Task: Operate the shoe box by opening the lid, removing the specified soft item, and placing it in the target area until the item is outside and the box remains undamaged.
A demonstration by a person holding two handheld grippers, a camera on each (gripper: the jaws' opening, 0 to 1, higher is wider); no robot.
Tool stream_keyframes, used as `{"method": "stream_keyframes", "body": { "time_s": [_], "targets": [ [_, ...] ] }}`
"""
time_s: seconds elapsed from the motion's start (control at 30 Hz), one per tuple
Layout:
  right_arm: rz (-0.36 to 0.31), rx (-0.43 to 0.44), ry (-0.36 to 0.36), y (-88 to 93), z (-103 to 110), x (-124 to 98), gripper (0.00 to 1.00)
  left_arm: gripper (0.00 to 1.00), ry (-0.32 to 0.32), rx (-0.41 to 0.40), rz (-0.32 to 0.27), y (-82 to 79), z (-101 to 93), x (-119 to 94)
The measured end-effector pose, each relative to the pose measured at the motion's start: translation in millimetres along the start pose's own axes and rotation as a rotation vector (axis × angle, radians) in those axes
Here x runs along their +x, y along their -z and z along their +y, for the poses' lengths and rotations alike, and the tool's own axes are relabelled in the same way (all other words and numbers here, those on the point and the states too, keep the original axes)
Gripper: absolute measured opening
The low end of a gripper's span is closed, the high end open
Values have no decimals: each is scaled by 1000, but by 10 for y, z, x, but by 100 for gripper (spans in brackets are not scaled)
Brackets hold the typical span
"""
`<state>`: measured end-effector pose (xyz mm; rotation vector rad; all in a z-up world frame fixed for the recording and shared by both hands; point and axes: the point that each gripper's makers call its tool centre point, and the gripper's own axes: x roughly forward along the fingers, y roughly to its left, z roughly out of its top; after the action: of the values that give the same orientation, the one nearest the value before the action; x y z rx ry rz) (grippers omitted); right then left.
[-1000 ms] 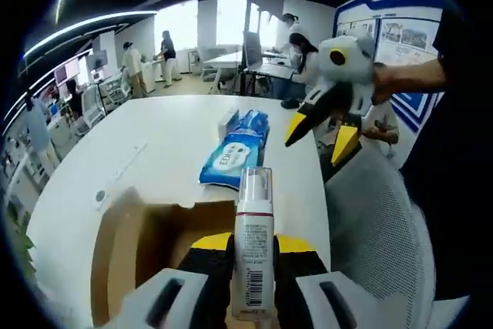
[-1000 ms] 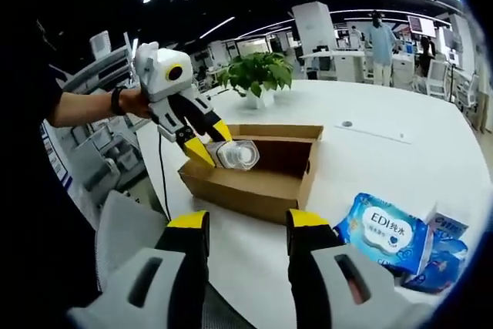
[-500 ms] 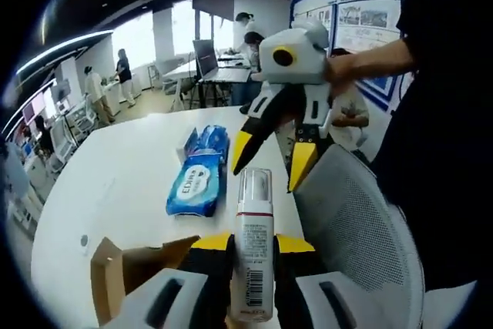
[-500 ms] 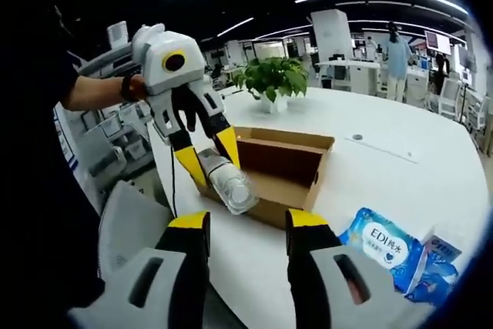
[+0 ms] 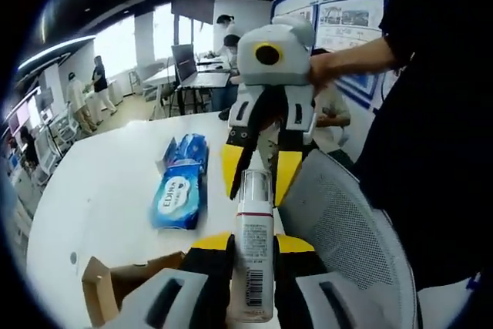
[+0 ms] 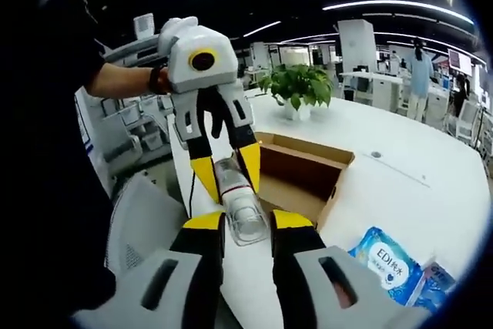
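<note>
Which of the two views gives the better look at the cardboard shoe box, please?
The right gripper view: the shoe box lies open on the white table, with its inside walls and far rim visible beyond the bottle. The left gripper view catches just a corner and flap at the bottom, beside the left tool.

Left claw (image 5: 253, 248) clamped shut (jaws pinching), right claw (image 6: 246, 225) parted, facing it tip-to-tip.

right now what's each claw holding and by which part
The left claw grips the pump bottle around its labelled body. The right claw flanks its clear cap; contact cannot be told.
</note>
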<state>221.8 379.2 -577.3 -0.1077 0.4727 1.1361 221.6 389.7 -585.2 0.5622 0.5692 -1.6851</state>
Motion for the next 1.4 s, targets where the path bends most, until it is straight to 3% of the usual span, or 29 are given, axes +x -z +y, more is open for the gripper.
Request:
{"method": "stream_keyframes", "body": {
  "time_s": [0.2,0.43,0.57,0.8,1.13,1.4],
  "targets": [
    [-11,-41,-42,-36,92,-34,19,19,68,-4,-39,-69,-70,-2],
    [-1,0,-60,-32,120,-110,18,20,115,-26,-88,-140,-125,52],
    [-10,54,-54,-40,85,-150,17,21,116,-73,-132,-180,-97,69],
    [-11,96,-58,-9,81,-153,17,21,117,-73,-129,-184,-106,102],
    [22,97,-37,114,-17,-194,17,25,31,-129,-176,-152,52,-3],
    [104,93,-17,337,-117,-230,17,25,-45,-233,-217,20,139,-92]
  ]
}}
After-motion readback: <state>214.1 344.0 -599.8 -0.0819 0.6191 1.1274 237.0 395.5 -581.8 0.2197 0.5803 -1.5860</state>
